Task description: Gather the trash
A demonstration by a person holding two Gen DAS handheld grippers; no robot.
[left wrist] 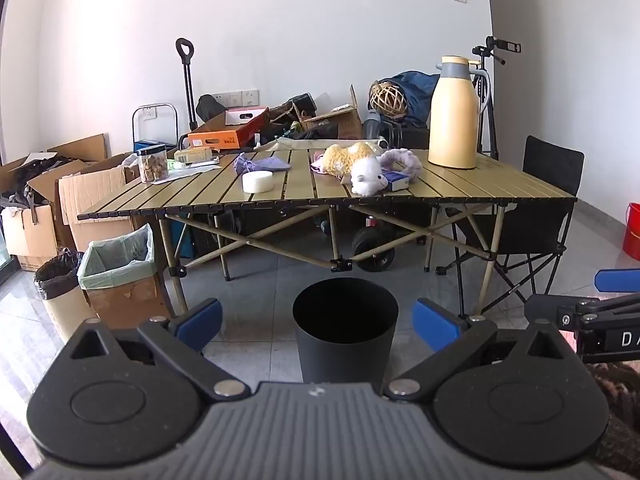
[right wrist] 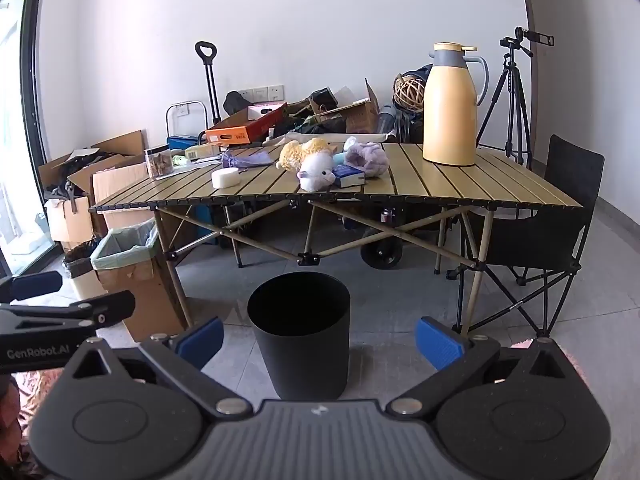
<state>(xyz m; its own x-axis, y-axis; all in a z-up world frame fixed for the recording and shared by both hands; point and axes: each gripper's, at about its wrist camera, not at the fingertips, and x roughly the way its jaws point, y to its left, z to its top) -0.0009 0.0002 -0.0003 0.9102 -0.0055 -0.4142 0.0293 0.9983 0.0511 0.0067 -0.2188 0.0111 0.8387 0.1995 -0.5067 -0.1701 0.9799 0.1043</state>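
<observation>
From left to right, we hold the left gripper [left wrist: 318, 322] and right gripper [right wrist: 319, 340] spread wide and empty over the black bin [left wrist: 346, 330] on the floor before the table [left wrist: 500, 190], whose tripod [right wrist: 510, 96] only the right view shows whole.

- One black bin [left wrist: 346, 328] on the floor
- One yellow flask [left wrist: 454, 114]
- One clear jar [left wrist: 153, 164]
- Two plush toys [left wrist: 366, 176]
- One white roll [left wrist: 257, 181]
- One folding chair [left wrist: 552, 184]
- One tripod [right wrist: 512, 96]
</observation>
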